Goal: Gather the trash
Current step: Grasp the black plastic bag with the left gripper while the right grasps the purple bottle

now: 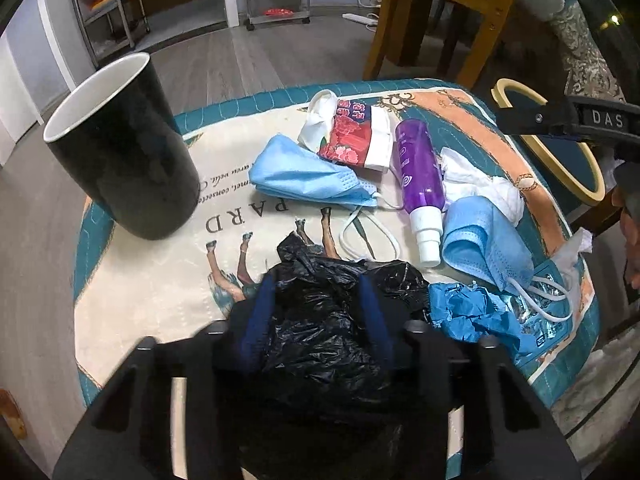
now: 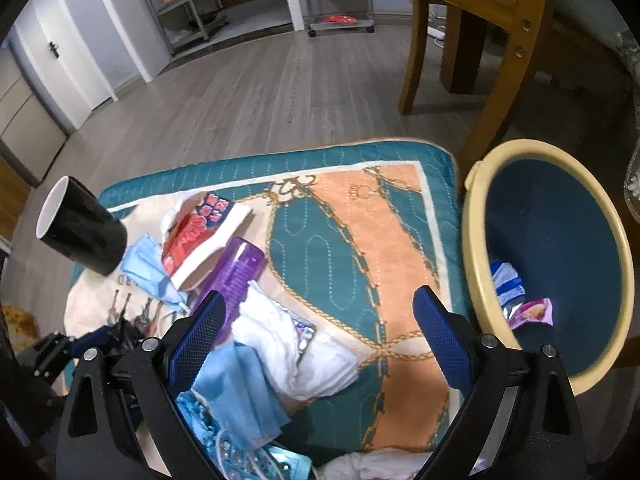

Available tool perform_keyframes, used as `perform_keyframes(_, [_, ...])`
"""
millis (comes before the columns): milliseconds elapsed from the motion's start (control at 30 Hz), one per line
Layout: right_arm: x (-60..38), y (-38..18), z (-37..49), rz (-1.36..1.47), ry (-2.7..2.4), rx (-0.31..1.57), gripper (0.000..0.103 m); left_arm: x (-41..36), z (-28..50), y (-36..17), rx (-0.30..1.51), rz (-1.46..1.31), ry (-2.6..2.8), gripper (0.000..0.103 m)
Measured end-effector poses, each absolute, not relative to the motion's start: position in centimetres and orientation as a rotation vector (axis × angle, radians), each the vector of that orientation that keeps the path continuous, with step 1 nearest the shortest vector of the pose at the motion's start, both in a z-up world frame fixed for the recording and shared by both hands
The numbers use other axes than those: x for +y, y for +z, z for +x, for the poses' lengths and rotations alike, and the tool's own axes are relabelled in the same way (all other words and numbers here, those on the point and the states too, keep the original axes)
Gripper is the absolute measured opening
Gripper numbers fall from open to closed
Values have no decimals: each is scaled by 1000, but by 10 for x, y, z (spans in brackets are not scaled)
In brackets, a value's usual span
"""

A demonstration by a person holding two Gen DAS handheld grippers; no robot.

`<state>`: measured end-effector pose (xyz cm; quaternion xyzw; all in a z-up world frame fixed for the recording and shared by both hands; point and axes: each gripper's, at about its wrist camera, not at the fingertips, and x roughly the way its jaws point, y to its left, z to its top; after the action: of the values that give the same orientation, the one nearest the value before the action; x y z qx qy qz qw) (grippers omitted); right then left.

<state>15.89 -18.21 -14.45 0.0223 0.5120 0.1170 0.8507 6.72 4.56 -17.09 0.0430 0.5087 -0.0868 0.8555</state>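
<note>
Left claw (image 1: 318, 296): pinched onto black bag (image 1: 320, 320).
Right claw (image 2: 320, 322): wide open, empty, over tissue (image 2: 296, 352).
Ahead of left claw: masks (image 1: 304, 174), bottle (image 1: 420, 176), mug (image 1: 120, 148) far left.
Bin (image 2: 480, 240): right of right claw.

Black cup (image 1: 120, 148) with white interior standing upright near left corner of quilted, printed mat (image 2: 360, 216). Grey wood-plank floor (image 2: 248, 96) beyond. Wooden chair (image 2: 480, 40) at far right. Metal shelving rack (image 2: 180, 4) and wheeled cart (image 2: 340, 0) against rear wall. White power strip (image 1: 360, 19) on floor.
</note>
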Motion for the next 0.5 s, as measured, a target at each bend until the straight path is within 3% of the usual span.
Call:
perform_keyframes(33, [-180,-144,159,47,253,1077,94,46,68,-171,1074,84,-190,26])
perform_keyframes(167, [-173,-144,160,44,265,1077,94,47,67,-168,1077,89,-207,13])
perform_keyframes(367, [-157,-143,162,48,293,1075,93,53,65,-152,1022,86,-210,8])
perform_keyframes(433, [-150,-145,162,41,301,1080,91,56,65,-147,1004,79,-207,8])
perform_keyframes(500, [-143,-148,164,28,306,1087,81,60,66,-142,988,63,-207,8])
